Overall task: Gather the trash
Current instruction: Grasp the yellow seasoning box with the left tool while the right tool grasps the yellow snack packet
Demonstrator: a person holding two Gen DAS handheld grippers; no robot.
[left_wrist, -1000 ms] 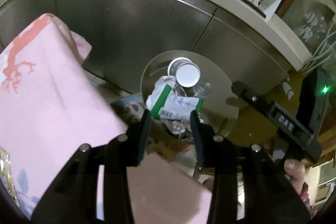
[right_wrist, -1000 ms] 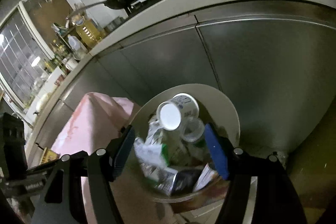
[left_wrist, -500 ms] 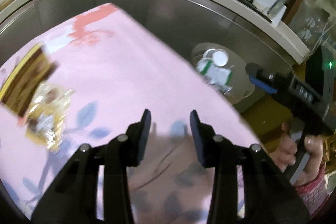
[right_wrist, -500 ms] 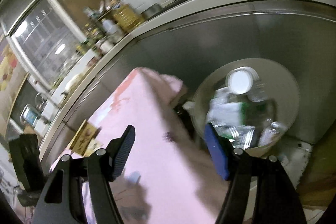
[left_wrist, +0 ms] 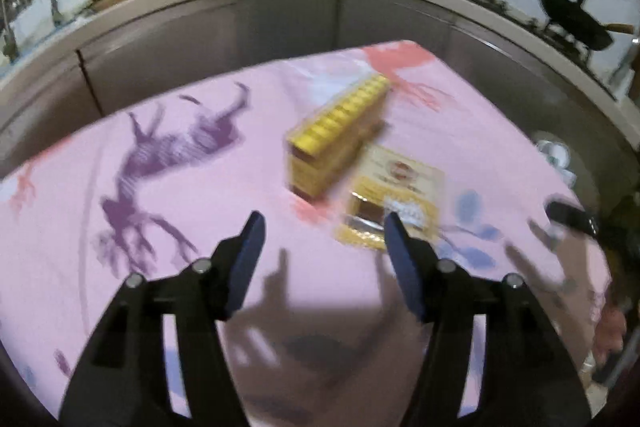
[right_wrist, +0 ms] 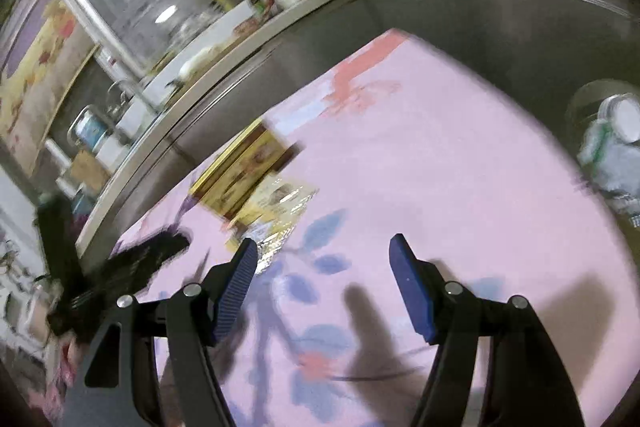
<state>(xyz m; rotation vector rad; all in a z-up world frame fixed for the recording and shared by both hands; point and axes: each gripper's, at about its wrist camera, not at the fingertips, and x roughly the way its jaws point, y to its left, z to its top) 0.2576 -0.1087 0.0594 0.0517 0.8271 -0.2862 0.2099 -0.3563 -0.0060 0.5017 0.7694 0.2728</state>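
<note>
We see the left gripper, its empty jaws just widened, nearer the yellow box and flat packet ahead-right on the pink cloth, the box's long axis running away rightward; the right gripper is also agape, empty.

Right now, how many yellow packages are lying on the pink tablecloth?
2: a yellow box mid-cloth, and a flat shiny packet right beside it, nearer the camera. More could lie outside the view.
</note>
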